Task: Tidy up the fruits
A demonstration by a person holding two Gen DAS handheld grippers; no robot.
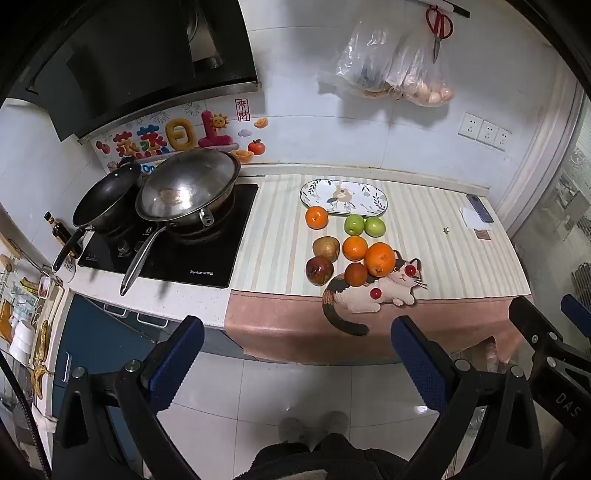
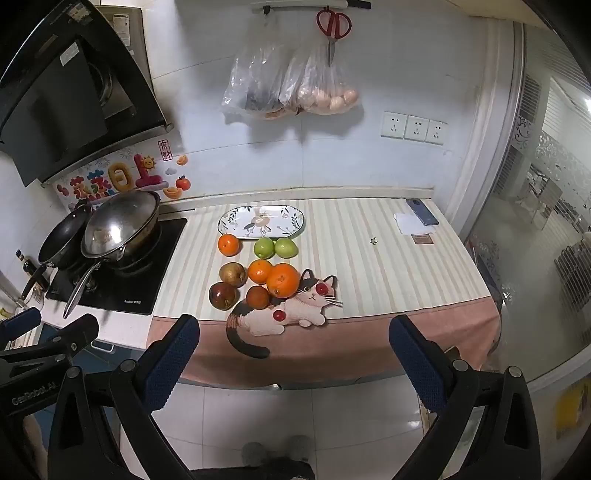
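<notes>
Several fruits lie on the striped counter cloth point(image 1: 461, 236) point(image 2: 369, 266): a big orange point(image 1: 380, 259) point(image 2: 283, 280), smaller oranges point(image 1: 316, 217) point(image 2: 228, 244), two green apples point(image 1: 364, 225) point(image 2: 275, 247), a brown pear point(image 1: 326, 248) point(image 2: 232, 273) and a red apple point(image 1: 319, 270) point(image 2: 223, 295). An empty oval patterned plate point(image 1: 343, 196) point(image 2: 261, 220) sits behind them. My left gripper point(image 1: 297, 328) is open and empty, held back from the counter edge. My right gripper point(image 2: 295, 326) is open and empty too, beside the left one.
A stove point(image 1: 173, 247) with a steel wok point(image 1: 188, 190) and a black pan point(image 1: 105, 199) stands left of the fruit. A phone and papers point(image 2: 419, 219) lie at the far right. Bags point(image 2: 291, 85) and scissors point(image 2: 333, 26) hang on the wall.
</notes>
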